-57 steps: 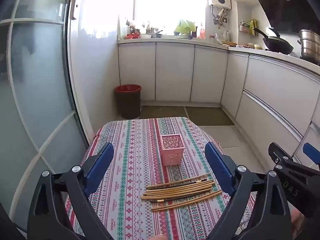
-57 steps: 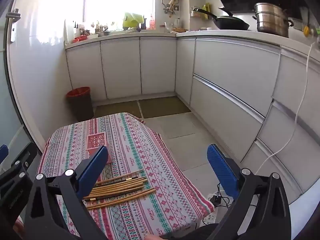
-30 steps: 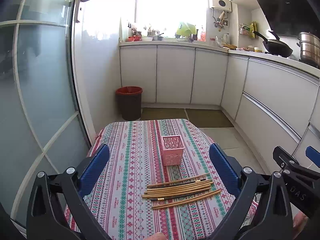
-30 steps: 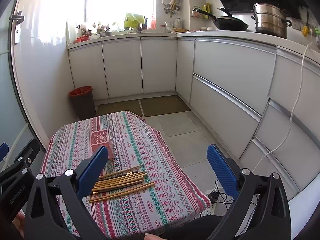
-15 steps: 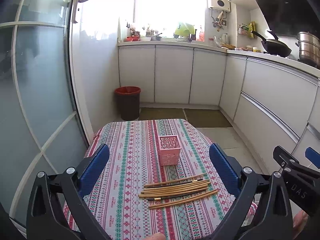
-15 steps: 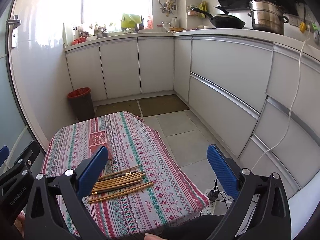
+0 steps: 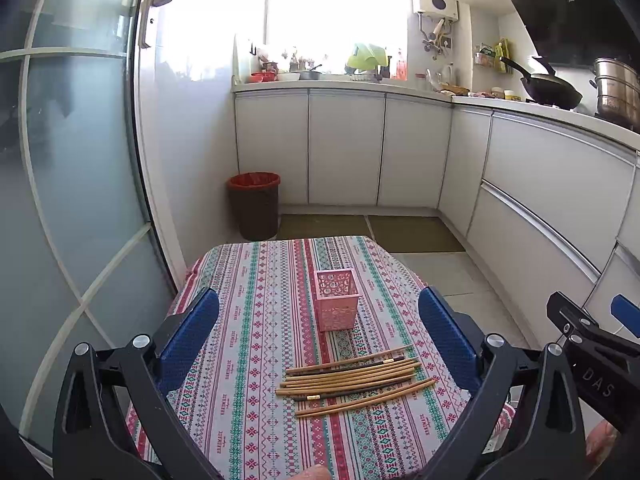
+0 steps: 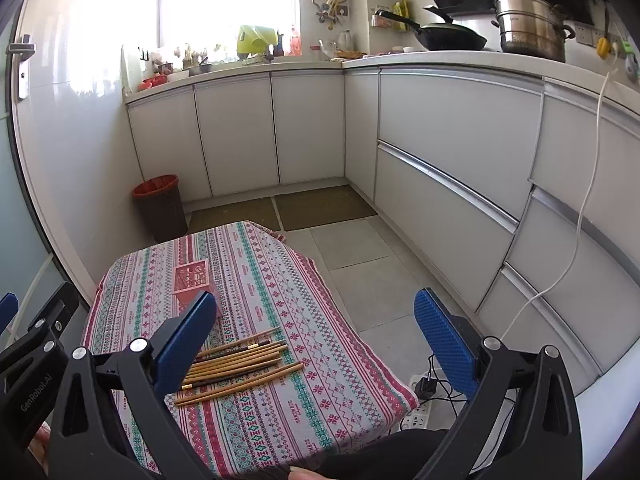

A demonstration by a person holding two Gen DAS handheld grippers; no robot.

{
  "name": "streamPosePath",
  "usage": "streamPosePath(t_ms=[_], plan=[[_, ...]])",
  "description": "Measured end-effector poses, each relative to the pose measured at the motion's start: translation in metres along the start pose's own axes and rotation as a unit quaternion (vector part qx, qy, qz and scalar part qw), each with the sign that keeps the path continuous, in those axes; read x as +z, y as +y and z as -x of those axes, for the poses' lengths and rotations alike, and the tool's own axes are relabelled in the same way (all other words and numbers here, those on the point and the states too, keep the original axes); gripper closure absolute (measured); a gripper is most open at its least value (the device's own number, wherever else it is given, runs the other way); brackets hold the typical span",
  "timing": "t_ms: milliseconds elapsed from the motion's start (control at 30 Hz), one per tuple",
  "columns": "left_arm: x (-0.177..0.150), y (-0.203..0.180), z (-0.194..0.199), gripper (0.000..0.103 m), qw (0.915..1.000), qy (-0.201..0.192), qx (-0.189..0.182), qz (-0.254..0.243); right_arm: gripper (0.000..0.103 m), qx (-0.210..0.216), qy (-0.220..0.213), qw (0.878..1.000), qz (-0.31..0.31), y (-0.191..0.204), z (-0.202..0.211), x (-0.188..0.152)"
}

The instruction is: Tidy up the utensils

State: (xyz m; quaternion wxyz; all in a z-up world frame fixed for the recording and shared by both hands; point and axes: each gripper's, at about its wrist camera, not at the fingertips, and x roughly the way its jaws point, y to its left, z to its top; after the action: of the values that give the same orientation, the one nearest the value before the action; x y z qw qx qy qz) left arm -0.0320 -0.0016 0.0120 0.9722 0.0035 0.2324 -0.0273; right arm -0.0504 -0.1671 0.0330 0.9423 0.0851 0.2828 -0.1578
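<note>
Left gripper (image 7: 318, 336): held above the near end of the counter (image 7: 256, 432), jaws spread wide, nothing gripped. Right gripper (image 8: 316, 332): likewise held wide apart and empty, positioned to the right over the counter's edge. Chopsticks (image 7: 352, 376): a loose bundle laid flat on the patterned cloth, roughly crosswise, near the front. Pink holder (image 7: 335, 300): stood upright just behind the chopsticks, apart from them. Red-lined bin (image 7: 254, 204): seen on the floor beyond the counter.
</note>
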Motion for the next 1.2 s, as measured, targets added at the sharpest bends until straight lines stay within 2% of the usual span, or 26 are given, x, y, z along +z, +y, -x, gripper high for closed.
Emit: streamPosePath(t_ms=[1200], plan=[[-0.002,-0.010,-0.010,0.007,0.9999,0.011,0.011,-0.008,0.007,0.002,0.013,1.000,-0.001,-0.003,-0.009,0.000]])
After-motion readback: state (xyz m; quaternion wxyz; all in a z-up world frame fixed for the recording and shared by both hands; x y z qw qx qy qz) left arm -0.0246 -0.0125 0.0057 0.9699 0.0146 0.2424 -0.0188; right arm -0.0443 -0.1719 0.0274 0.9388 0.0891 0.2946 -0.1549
